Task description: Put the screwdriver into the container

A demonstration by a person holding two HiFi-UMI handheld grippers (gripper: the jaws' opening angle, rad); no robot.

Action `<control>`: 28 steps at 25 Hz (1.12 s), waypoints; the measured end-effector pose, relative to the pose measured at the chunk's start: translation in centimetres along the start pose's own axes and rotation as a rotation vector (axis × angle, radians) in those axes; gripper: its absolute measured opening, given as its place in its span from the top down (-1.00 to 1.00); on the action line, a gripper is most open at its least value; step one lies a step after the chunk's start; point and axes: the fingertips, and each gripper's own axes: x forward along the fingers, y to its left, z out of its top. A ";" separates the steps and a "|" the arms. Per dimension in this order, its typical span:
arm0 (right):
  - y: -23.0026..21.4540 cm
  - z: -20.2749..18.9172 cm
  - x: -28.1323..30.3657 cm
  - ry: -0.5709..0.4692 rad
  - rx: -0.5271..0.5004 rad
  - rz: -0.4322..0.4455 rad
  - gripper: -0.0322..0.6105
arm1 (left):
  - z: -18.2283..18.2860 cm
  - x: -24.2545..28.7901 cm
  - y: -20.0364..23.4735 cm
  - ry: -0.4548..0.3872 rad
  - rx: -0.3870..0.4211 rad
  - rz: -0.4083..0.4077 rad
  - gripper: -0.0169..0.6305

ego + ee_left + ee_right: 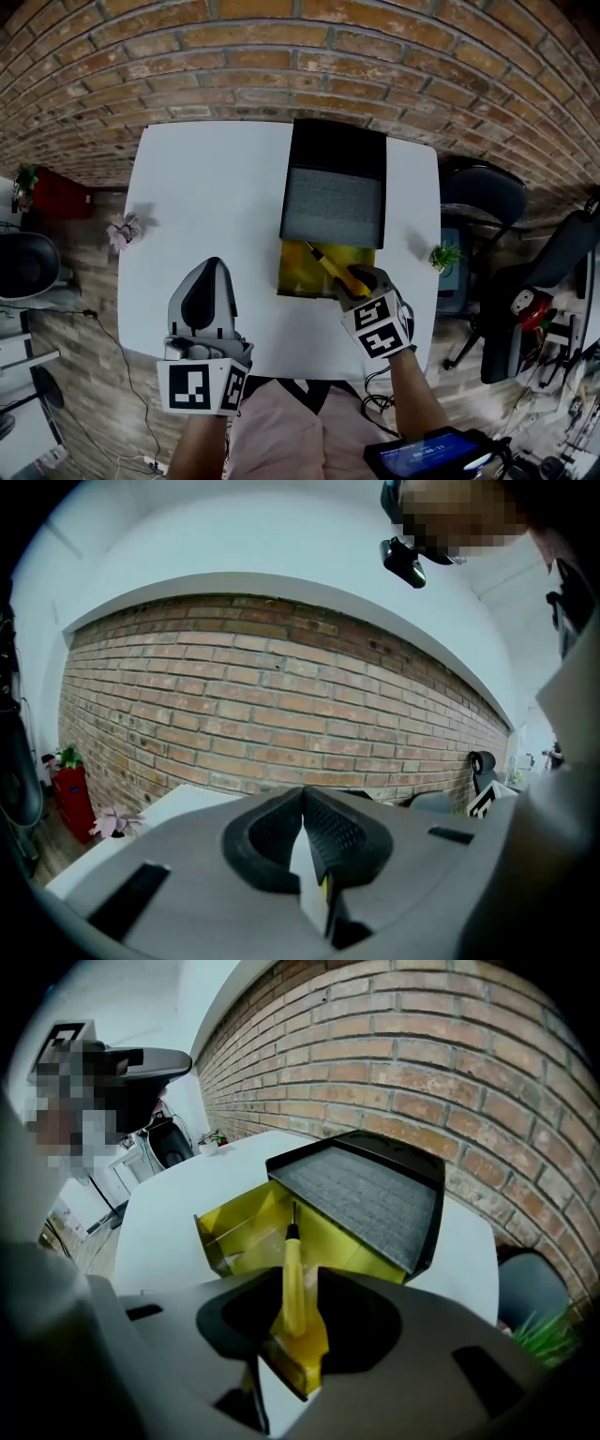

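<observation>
Right tool (358, 284) sits at lower centre-right of the head view, at the near right corner of the container (292, 274). In its own view the right tool (295, 1272) has its jaws apart. The yellow handle of the screwdriver (291, 1251) lies between them. A strip of the container (225, 1232) shows beside the handle on the right, so I log this tool as released, not clamping.

The screwdriver (336, 270) runs diagonally, handle at the tool and dark shaft pointing up-left over the yellow inside of the container. I cannot tell whether the tip touches the container floor.

The container is black outside and yellow inside. Its lid (333, 206) is open behind it, grey lining facing up. In the right gripper view the lid (366, 1204) overhangs the far part of the yellow interior.

Left tool (211, 270) is at lower left of the head view, over bare worktop (216, 197) and well apart from the container. In its own view the left tool (302, 799) has its jaws closed tip to tip with nothing between them.

A brick wall (281, 56) fills the top of the head view. A small green plant (444, 255) stands at the right edge of the worktop and a pink one (124, 230) at the left edge.
</observation>
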 end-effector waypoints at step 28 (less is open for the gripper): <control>-5.2 12.9 -26.3 -0.789 0.121 -0.337 0.90 | 15.3 -4.8 -10.0 -0.325 0.191 -0.101 0.91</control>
